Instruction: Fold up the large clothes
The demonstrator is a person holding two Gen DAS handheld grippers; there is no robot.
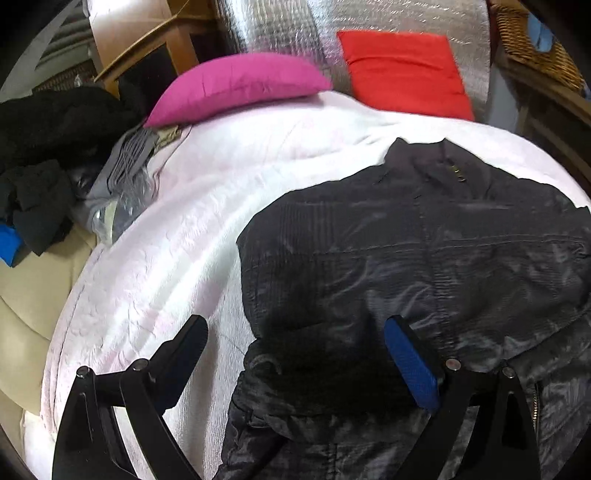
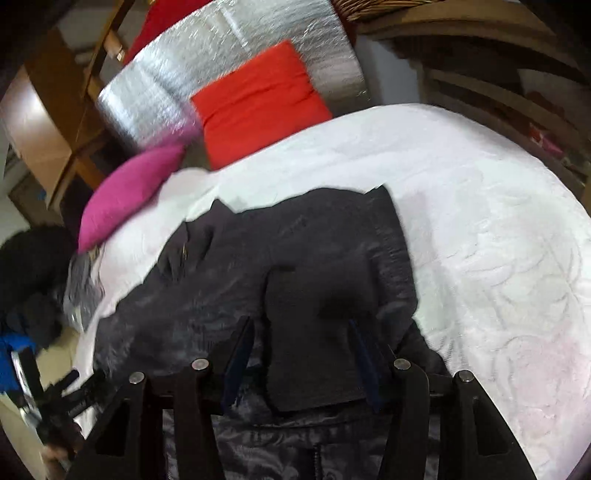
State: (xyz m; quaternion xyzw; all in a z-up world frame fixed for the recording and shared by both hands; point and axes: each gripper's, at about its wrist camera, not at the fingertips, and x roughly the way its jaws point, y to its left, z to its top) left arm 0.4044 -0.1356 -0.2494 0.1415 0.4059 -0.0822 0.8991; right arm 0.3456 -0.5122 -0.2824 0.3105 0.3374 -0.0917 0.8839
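A dark grey padded jacket (image 1: 424, 251) lies spread on the white bedspread (image 1: 177, 236), collar toward the cushions. My left gripper (image 1: 295, 336) hovers over the jacket's left lower edge, its jaws wide apart with nothing pressed between them; one finger is over the bedspread, the blue-padded one over the jacket. In the right wrist view the jacket (image 2: 207, 295) has a sleeve (image 2: 317, 332) folded across its body. My right gripper (image 2: 301, 343) stands half open just above that sleeve. The sleeve lies between the fingers, and the left pad (image 2: 242, 350) is clear of the sleeve's edge.
A magenta cushion (image 1: 236, 85) and a red cushion (image 1: 402, 70) lean on a silver foil mat (image 1: 295, 29) at the head of the bed. Dark and grey clothes (image 1: 48, 147) are piled at the left. Wooden furniture (image 1: 140, 48) and wicker (image 1: 535, 44) border the bed.
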